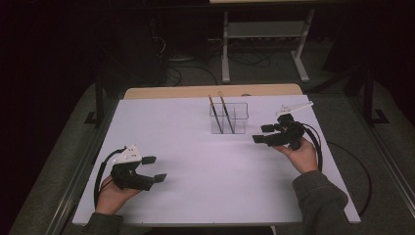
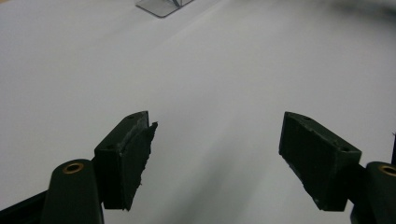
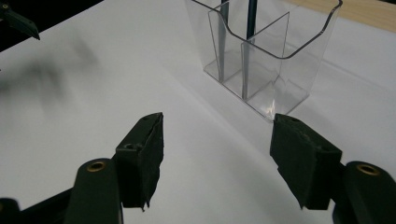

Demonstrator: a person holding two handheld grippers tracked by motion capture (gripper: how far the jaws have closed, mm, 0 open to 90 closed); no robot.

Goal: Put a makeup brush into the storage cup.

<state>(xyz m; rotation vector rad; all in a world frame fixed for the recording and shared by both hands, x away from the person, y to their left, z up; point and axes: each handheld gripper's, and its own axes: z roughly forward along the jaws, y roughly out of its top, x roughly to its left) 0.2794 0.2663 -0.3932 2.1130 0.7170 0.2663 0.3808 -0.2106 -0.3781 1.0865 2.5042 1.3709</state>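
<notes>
Two grippers are hovering over the white table. Near its front-left corner the left gripper [image 1: 155, 169] is gaping wide, empty. Toward the back edge, right of middle, a clear holder [image 1: 229, 118] is standing upright (two pencils [image 1: 219, 113] leaning inside). Just beside it, the right gripper [image 1: 263, 133] is spreading wide, gripping nothing.

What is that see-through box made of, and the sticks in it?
The see-through box looks like clear, glossy hard plastic: you can see through its walls, and the edges glint. The two sticks look like wooden pencils or brushes, brownish with dark tips, though it is hard to be sure.
</notes>
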